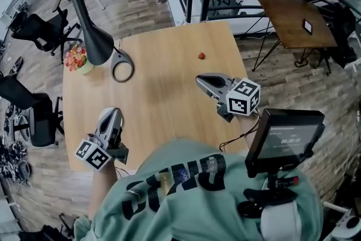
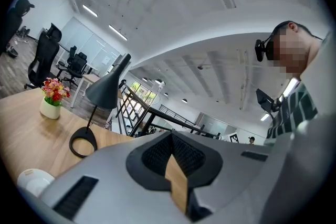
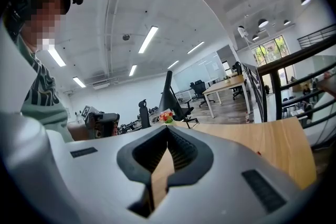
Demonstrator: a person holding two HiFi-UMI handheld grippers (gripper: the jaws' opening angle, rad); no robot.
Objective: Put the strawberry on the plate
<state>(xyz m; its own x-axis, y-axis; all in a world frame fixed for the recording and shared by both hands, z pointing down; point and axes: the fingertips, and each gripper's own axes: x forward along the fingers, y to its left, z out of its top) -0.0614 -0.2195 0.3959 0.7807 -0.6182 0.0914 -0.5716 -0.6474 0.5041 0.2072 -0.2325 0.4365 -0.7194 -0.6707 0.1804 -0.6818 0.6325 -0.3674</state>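
Nearest the camera: person in a green sweatshirt (image 1: 186, 189) at the near edge of the wooden table (image 1: 161, 104). Left gripper (image 1: 111, 112) sits over the near-left corner with its tip pointing away from the person. Its own view shows the jaws closed: pads meet at the tip, nothing between them, only tabletop showing through the slot behind. Right gripper (image 1: 199, 80) is further in, right of centre, above the table and angled toward the left. Jaws are closed here too, pads together, nothing held. Neither gripper touches the strawberry (image 1: 201, 55). It's small and red, too small for any surface detail, lying alone on bare wood just past the right gripper's tip, toward the far-right part of the table, apart from the jaws. In the right gripper view it's only a red speck (image 3: 258, 153) on the tabletop, off to the right of the jaws. Far-left side of the table: black desk lamp (image 1: 93, 36) with a ring-shaped base, and beside it at the left edge a small pot of red and yellow flowers (image 1: 75, 58).
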